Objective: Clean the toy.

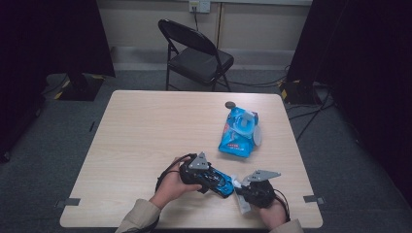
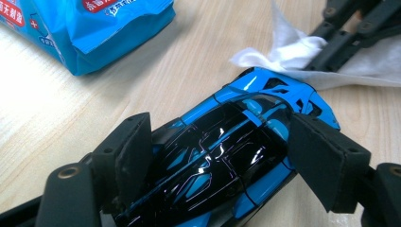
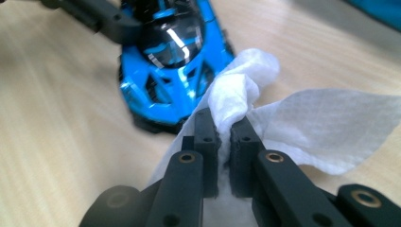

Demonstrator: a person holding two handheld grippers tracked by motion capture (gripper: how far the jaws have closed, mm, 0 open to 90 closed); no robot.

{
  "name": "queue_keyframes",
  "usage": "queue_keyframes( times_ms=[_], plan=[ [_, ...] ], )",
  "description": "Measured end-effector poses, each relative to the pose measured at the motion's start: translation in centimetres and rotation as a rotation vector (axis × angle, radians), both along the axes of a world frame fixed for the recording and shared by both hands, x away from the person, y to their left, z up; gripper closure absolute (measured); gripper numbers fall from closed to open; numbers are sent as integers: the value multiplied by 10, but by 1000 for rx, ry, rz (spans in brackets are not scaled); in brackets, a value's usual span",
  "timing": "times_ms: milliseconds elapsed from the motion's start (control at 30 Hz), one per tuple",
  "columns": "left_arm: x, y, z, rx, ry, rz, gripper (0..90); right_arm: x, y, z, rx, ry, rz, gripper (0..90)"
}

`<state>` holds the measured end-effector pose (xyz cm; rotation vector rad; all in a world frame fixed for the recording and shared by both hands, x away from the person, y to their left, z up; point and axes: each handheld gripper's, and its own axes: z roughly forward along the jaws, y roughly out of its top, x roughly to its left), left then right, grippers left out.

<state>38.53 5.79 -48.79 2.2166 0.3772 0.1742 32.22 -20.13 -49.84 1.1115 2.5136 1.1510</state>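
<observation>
A glossy blue and black toy car (image 1: 215, 180) (image 2: 227, 151) (image 3: 172, 61) lies near the table's front edge. My left gripper (image 1: 209, 177) (image 2: 222, 156) is shut on the toy car, its pads (image 2: 135, 156) pressing both sides of the body. My right gripper (image 1: 241, 187) (image 3: 223, 130) is shut on a white wet wipe (image 1: 238, 183) (image 2: 293, 52) (image 3: 302, 123). The bunched end of the wipe touches one end of the car. The other gripper's black fingers (image 2: 338, 38) clamp the wipe in the left gripper view.
A blue wet-wipe pack (image 1: 239, 132) (image 2: 80, 28) lies at the right middle of the wooden table (image 1: 145, 131), with a small dark round thing (image 1: 230, 104) just beyond it. A black folding chair (image 1: 197, 56) stands behind the table. Cables run along the floor at the right.
</observation>
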Motion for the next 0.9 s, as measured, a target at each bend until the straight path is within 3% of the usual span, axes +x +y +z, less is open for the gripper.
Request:
queue_keyframes(
  times_ms=[300,533,900],
  plan=[
    [0,0,0,-1,1,3,231,-15,4,0,23,25,38,849],
    [-1,-1,0,3,-3,10,230,-26,23,1,3,17,105,847],
    [-1,1,0,3,-4,10,230,-23,26,6,53,23,131,841]
  ],
)
